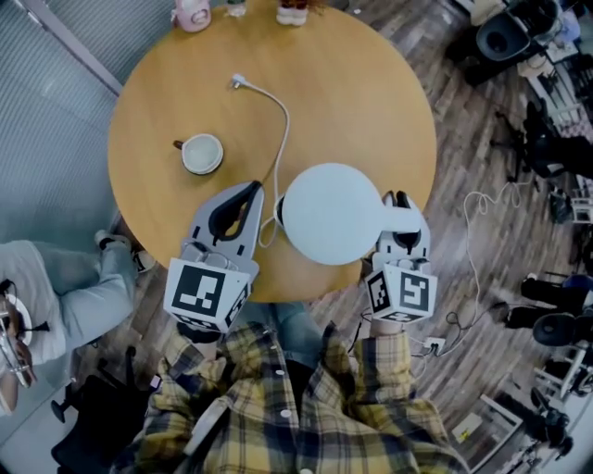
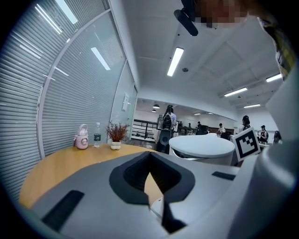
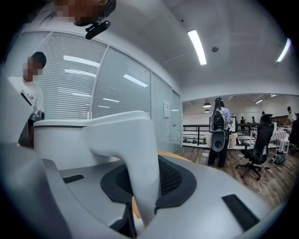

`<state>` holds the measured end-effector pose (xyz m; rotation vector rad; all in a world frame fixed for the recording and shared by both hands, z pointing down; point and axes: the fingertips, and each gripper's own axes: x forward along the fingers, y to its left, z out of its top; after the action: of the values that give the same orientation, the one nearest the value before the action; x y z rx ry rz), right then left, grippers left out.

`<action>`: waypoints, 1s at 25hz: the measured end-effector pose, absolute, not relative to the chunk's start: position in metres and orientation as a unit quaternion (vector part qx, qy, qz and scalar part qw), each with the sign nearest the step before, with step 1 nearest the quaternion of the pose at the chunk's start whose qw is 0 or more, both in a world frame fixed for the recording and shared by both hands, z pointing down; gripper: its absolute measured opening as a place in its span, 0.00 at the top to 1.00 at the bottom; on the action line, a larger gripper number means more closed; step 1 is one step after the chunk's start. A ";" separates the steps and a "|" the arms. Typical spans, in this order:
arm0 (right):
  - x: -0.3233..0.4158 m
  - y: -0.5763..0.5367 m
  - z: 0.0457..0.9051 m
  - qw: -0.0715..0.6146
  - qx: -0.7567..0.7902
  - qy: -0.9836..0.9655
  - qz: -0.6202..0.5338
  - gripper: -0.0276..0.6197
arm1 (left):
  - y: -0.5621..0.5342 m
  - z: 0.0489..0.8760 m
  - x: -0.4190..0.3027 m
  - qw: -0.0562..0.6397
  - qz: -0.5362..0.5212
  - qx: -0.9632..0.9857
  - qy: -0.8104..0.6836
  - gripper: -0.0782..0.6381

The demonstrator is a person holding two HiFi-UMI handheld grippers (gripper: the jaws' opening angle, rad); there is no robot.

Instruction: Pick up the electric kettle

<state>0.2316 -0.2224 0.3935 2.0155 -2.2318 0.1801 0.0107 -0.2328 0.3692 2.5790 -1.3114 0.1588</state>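
The white electric kettle point(image 1: 334, 213) is near the round wooden table's point(image 1: 371, 93) front edge, seen lid-up from above. Its handle point(image 1: 401, 220) juts right, and my right gripper point(image 1: 398, 198) is shut on it. In the right gripper view the white handle point(image 3: 135, 149) runs down between the dark pads point(image 3: 174, 179), with the kettle body point(image 3: 60, 140) to the left. My left gripper point(image 1: 252, 190) hovers just left of the kettle with its tips together and nothing clamped. The left gripper view shows the kettle point(image 2: 202, 148) on the right. A white cord point(image 1: 283, 130) leads to a plug point(image 1: 238, 81).
A white mug point(image 1: 202, 154) stands left of centre. At the table's far edge are a pink flask point(image 1: 192, 14) and a potted plant point(image 1: 293, 11). A seated person point(image 1: 56, 296) is at the left. Office chairs and floor cables point(image 1: 473, 241) lie to the right.
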 end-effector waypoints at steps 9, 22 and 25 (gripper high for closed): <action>0.236 -0.209 0.338 0.028 0.665 -0.744 0.062 0.83 | -0.226 0.327 0.015 0.099 0.027 0.892 -0.440 0.89; 0.241 -0.183 0.278 -0.015 0.654 -0.754 0.062 0.83 | -0.207 0.287 0.027 0.078 0.008 0.899 -0.430 0.89; 0.245 -0.174 0.270 -0.017 0.656 -0.753 0.058 0.83 | -0.201 0.282 0.030 0.072 0.008 0.902 -0.426 0.89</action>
<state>0.2446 -0.1741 0.2702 2.0818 -2.3904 0.1827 0.0297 -0.2006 0.2824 2.7102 -1.2805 0.0228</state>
